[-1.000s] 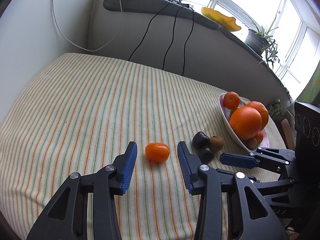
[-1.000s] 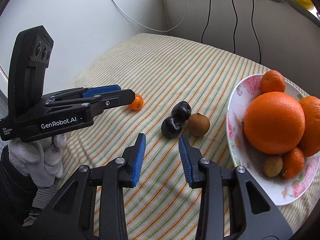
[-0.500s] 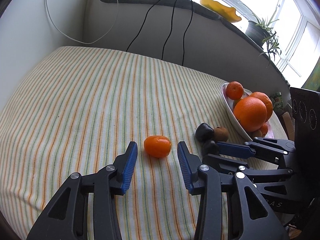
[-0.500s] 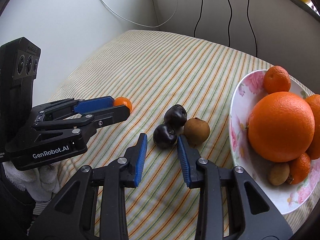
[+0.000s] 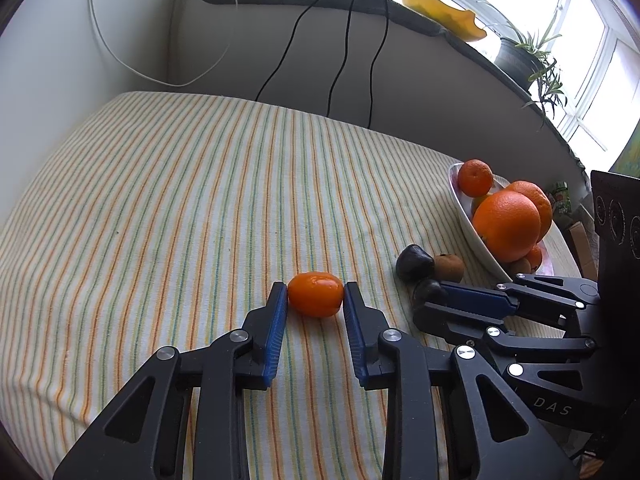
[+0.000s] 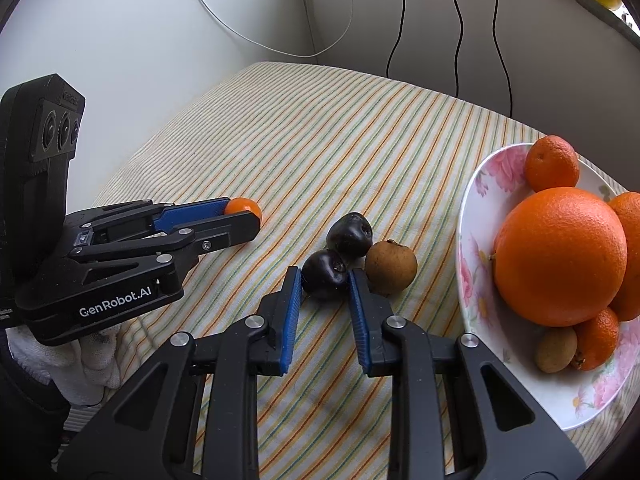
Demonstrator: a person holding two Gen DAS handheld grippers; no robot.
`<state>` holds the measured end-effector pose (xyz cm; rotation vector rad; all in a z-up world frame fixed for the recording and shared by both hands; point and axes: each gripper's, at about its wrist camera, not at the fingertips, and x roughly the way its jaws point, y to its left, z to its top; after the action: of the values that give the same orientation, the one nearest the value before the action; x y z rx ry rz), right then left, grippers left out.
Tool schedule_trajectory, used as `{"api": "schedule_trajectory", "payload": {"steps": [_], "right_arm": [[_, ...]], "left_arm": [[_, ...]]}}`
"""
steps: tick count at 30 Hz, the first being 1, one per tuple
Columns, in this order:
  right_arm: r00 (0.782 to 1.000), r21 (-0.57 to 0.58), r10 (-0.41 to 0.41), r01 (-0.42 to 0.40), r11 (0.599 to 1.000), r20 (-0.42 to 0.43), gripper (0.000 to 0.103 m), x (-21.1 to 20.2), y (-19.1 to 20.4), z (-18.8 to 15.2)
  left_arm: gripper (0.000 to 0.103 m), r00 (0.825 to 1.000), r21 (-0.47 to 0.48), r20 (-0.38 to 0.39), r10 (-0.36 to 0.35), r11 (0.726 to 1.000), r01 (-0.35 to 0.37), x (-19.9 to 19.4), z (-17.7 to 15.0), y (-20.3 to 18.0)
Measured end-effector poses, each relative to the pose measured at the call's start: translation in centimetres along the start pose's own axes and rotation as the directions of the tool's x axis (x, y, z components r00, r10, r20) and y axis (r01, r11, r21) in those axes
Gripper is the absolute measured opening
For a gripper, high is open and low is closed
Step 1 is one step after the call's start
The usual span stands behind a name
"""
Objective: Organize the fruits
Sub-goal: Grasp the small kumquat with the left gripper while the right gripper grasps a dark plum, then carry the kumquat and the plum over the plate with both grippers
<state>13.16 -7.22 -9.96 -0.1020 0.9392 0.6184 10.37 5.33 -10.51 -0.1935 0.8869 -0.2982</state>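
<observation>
Left gripper (image 5: 315, 295) pinched on small glossy orange kumquat (image 5: 315, 294), right gripper (image 6: 325, 276) on dark purple plum (image 6: 325, 274) at floral bowl's (image 6: 466, 240) 9 o'clock; both light, slippery, soft-skinned—grip mid-belly, gently.

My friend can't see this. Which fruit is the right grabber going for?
Find the flowered bowl of oranges. Left of it, on the striped cloth, three small fruits huddle. It's the nearer dark plum, between the right hand-held gripper tips, shiny, not brown.

my left black two-finger gripper with blue ribbed pads (image 5: 315, 294) sits low, jaws closed to touching width. my right black blue-padded gripper (image 6: 325, 276) is likewise narrowed, beside it.
</observation>
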Motion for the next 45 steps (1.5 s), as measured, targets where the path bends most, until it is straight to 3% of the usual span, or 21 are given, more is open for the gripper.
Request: {"api": "schedule_trajectory", "payload": {"steps": [16,31,45], "right_arm": [[0.996,0.015,0.038,-0.039,0.999,0.075,0.025,-5.4,-1.3,-2.1],[0.985,0.094,-0.066,0.051,0.994,0.157,0.025,-11.7,-6.8,-5.6],[0.975,0.179,-0.153,0.124,0.976,0.159,0.025,-13.2,-12.5,-6.6]], "left_arm": [[0.027,0.999,-0.002,0.048,-0.021,1.0,0.021,-1.9,0.3,-1.7],[0.027,0.994,0.073,0.045,-0.096,0.993,0.093,-0.3,1.8,-7.4],[0.027,0.991,0.12,0.052,-0.127,0.985,0.12,2.8,5.3,-10.8]]}}
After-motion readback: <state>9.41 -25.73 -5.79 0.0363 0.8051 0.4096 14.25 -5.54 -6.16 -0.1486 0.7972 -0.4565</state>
